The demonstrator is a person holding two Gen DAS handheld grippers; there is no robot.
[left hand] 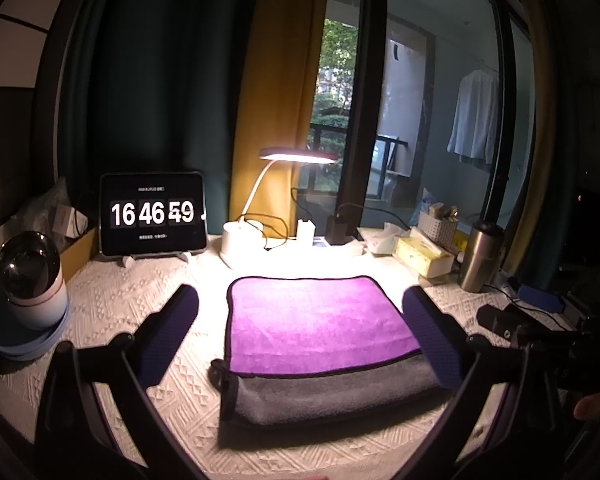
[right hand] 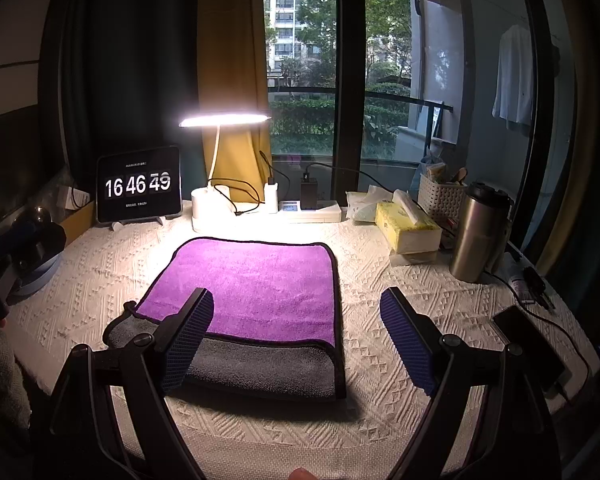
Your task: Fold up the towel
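Towel [right hand: 252, 280] lies folded on white textured tablecloth [right hand: 380, 280], purple face up, grey underside showing along near edge. Left gripper [left hand: 300, 312] spread wide, empty, above towel. Right gripper [right hand: 296, 320] spread wide, empty, over towel's right edge.

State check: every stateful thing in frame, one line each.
towel: folded, flat on table, gray underside showing at near edge
left gripper: open, empty
right gripper: open, empty
desk lamp: on
tablet clock: on, upright
steel tumbler: upright, lidded
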